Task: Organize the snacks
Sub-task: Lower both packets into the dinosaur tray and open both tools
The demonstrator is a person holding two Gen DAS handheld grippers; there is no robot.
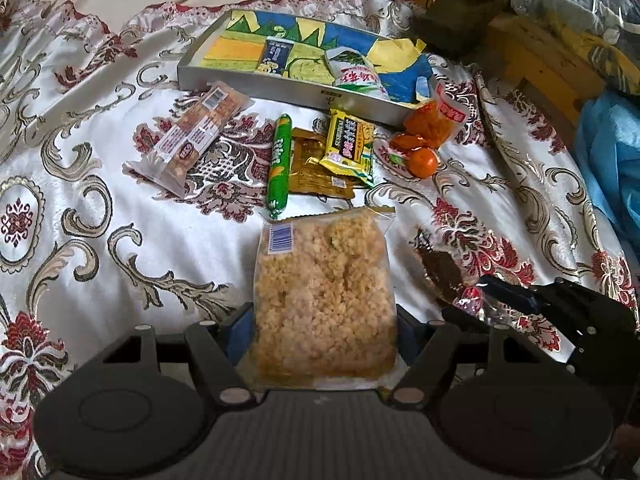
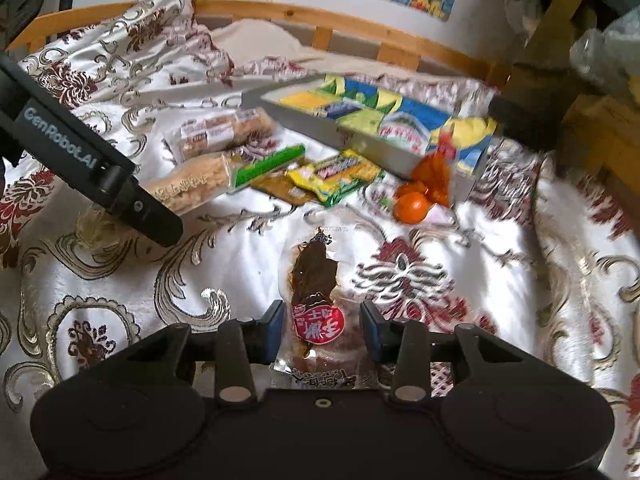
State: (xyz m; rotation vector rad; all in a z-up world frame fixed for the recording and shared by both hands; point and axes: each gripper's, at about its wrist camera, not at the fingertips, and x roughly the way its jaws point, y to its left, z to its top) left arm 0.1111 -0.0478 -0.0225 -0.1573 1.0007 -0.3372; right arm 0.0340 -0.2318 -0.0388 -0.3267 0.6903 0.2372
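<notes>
My left gripper (image 1: pixel 322 332) is shut on a clear bag of puffed rice crisps (image 1: pixel 324 292), its fingers pressed against both sides. My right gripper (image 2: pixel 322 328) stands around a brown dried-meat packet with a red label (image 2: pixel 316 280) lying on the bedspread; a small gap shows at each side. It also shows in the left wrist view (image 1: pixel 480 300), at the meat packet (image 1: pixel 440 268). A silver tray with a colourful lining (image 1: pixel 280 84) holds a dark blue packet (image 1: pixel 276 54) and a white packet (image 1: pixel 356 74).
On the bedspread before the tray lie a long nut bar (image 1: pixel 192 140), a green sausage (image 1: pixel 279 164), a brown sachet (image 1: pixel 316 172), a yellow packet (image 1: pixel 350 148), an orange snack bag (image 1: pixel 432 124) and a small orange (image 1: pixel 422 162). A wooden bed rail (image 2: pixel 360 20) runs behind.
</notes>
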